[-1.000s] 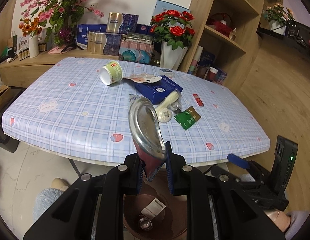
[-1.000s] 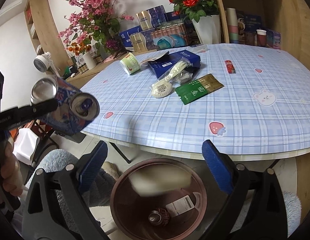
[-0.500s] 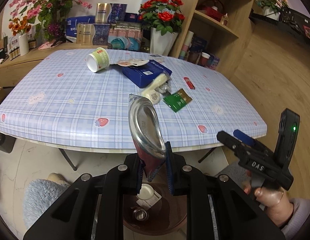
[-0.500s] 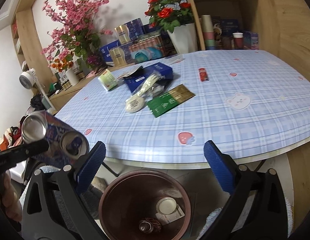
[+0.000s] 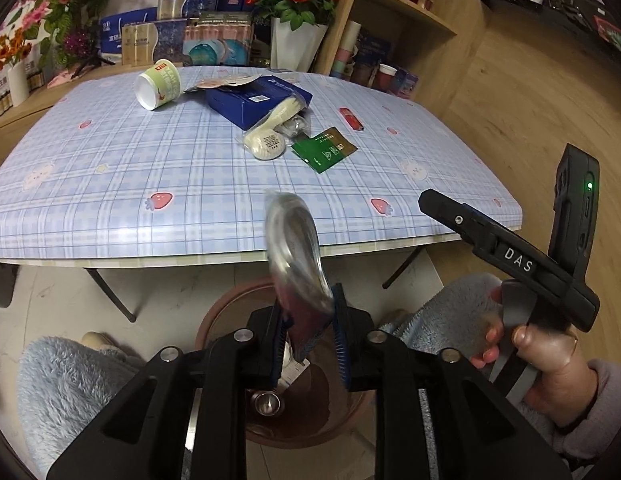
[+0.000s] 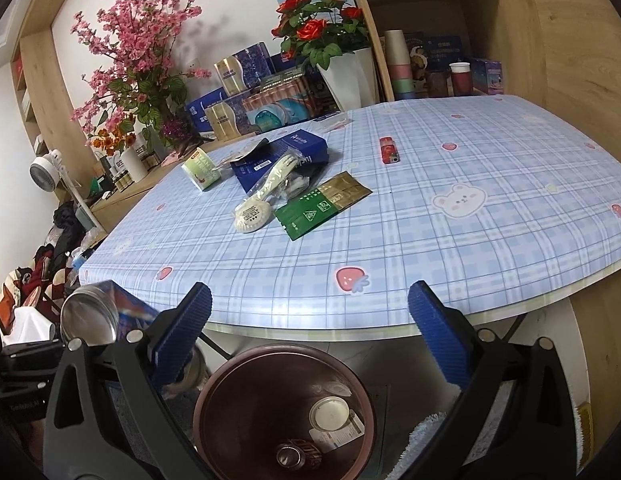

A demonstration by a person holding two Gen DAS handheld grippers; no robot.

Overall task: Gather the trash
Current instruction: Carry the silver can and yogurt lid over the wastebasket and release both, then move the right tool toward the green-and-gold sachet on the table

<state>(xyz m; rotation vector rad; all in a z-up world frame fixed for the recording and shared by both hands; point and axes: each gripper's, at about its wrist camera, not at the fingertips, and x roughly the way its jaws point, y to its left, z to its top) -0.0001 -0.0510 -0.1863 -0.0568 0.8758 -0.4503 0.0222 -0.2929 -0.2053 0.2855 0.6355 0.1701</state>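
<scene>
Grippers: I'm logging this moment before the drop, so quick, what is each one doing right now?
Left gripper: jaws opening, crushed can between them, above the brown bin.
Right gripper: open, holding nothing.

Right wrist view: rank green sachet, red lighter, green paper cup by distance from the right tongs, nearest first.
From the right tongs, open over the bin:
1. green sachet, mid-table, straight ahead.
2. red lighter, farther back, to the right.
3. green paper cup, far left; close to the lighter, hard to call.

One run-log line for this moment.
left gripper: jaws opening, crushed can between them, over bin | right gripper: open, empty | table: trash remains
</scene>
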